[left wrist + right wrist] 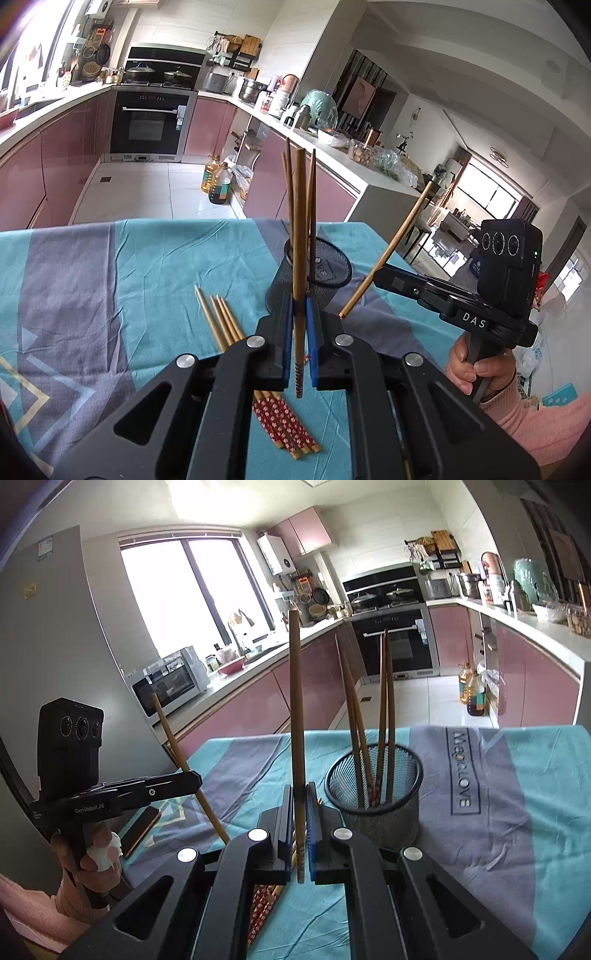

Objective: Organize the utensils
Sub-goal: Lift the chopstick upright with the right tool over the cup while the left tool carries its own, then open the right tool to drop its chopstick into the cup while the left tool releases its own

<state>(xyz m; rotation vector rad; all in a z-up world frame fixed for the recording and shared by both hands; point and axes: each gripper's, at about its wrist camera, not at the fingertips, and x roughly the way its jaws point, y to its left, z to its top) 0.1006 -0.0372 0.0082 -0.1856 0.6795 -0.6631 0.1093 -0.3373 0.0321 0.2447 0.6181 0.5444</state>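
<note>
My left gripper (300, 325) is shut on one chopstick (298, 229), held upright above the table just in front of the black mesh holder (295, 284). My right gripper (300, 805) is shut on another chopstick (296, 701), held upright left of the mesh holder (376, 812), which has several chopsticks (384, 716) standing in it. Several more chopsticks with red patterned ends (258, 373) lie on the cloth under the left gripper. In the left wrist view the right gripper's chopstick (388, 251) slants at the right. In the right wrist view the left gripper's chopstick (184, 764) slants at the left.
The table wears a teal and grey cloth (110, 277) with its far edge toward the kitchen floor. A phone (142, 829) lies on the cloth at the left. Oil bottles (216, 182) stand on the floor beyond. Kitchen counters run behind.
</note>
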